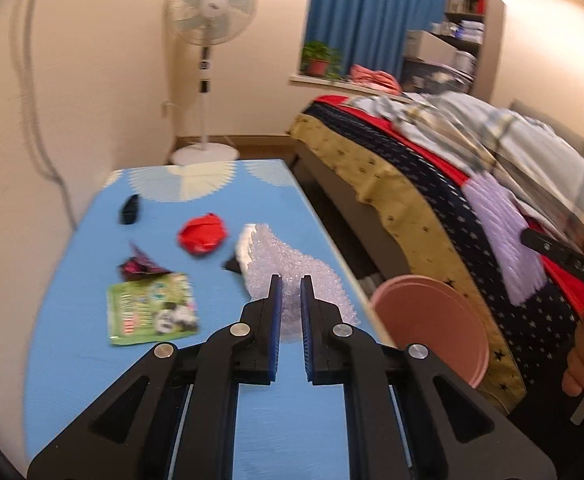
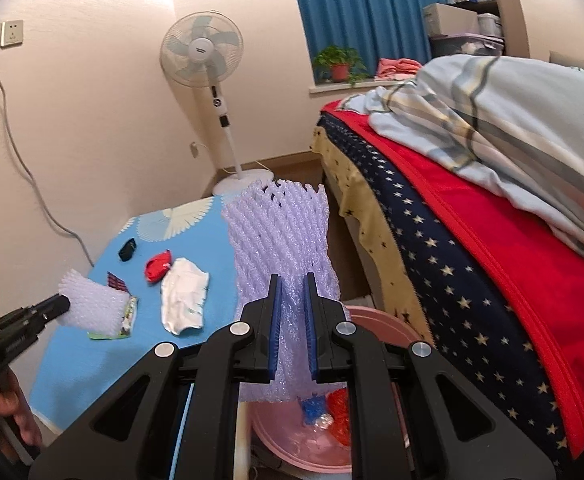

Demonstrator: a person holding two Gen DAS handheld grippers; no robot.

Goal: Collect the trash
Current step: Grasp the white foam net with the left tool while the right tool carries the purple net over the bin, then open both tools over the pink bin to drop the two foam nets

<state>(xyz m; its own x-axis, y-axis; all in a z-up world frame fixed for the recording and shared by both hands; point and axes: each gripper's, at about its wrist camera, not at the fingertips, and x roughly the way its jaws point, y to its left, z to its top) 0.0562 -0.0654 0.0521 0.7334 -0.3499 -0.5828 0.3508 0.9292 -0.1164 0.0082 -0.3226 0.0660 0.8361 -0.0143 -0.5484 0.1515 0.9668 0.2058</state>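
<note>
You are holding the left claw [image 1: 291,280] almost shut, and it is pinching a small white foam net [image 1: 292,264]. The blue pads are pressing on the net from both sides. In the right view, the left claw [image 2: 61,304] is carrying this white foam net [image 2: 91,308] in the air over the left edge of the blue table [image 2: 211,240].

You are holding the right claw [image 2: 290,278] almost shut too. It is gripping a tall purple foam net [image 2: 283,240] near the net's bottom end, and the net is standing up past the claw's tips. The net's bottom end is hanging over the pink tub [image 2: 388,322]. The tub is sitting just beside the right edge of the table, between the table and the bed [image 2: 472,260]. Blue and red bits [image 2: 328,406] are lying inside the tub.

More trash is lying on the table [image 1: 71,340]:
- a green packet [image 1: 151,308] near the left edge
- a dark pink wrapper [image 1: 139,266] just behind the packet
- a red crumpled piece [image 1: 203,234] in the middle
- a small black thing [image 1: 129,209] toward the far left corner
- a white piece [image 2: 183,292] near the middle

No claw is touching any of these.
</note>
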